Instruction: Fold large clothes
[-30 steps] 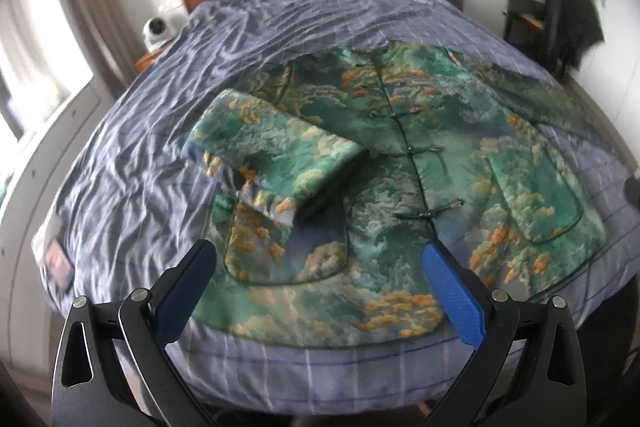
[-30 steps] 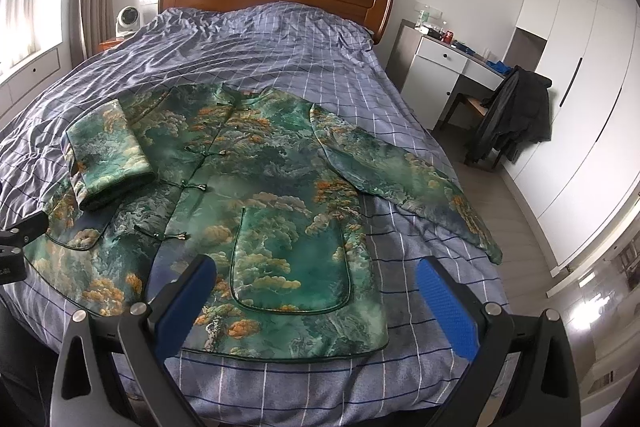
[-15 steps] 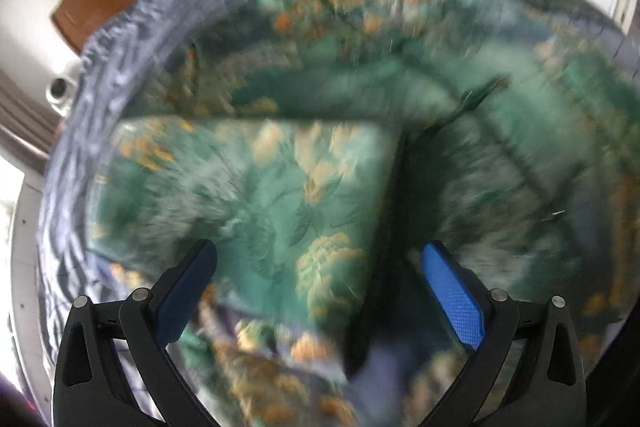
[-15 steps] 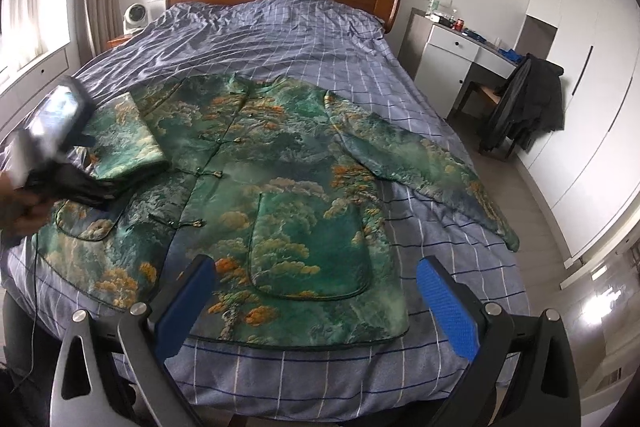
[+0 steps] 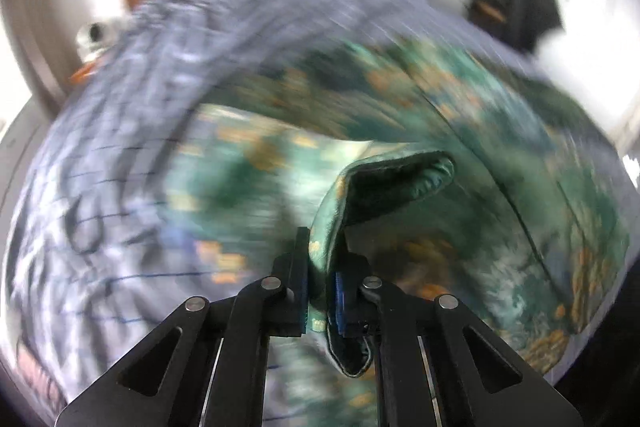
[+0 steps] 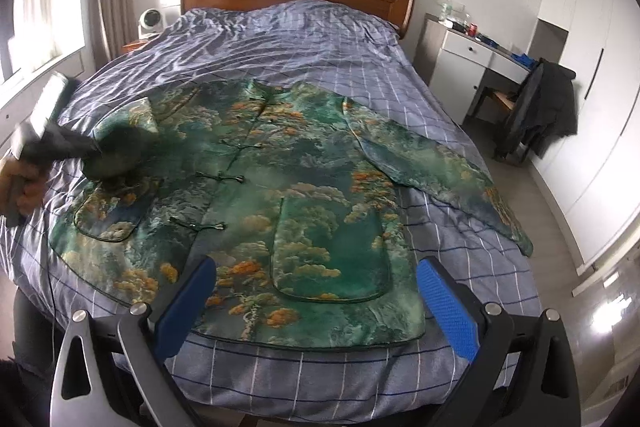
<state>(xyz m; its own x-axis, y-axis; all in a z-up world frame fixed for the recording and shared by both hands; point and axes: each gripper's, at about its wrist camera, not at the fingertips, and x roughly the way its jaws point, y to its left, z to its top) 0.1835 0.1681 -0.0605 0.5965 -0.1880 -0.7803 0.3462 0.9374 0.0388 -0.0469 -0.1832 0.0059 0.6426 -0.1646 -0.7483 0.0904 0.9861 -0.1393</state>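
Left tongs (image 5: pixel 319 291) clench the brocade jacket's (image 6: pixel 280 195) folded cuff (image 5: pixel 384 187); right tongs (image 6: pixel 316 303) gape above the quilted bed (image 6: pixel 320 39).

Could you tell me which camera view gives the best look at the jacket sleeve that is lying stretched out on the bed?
The right wrist view: the outstretched sleeve is sharp and seen whole, from shoulder to cuff, flat on the bed. The left wrist view is blurred and shows mainly the other sleeve, pinched in the left claw.
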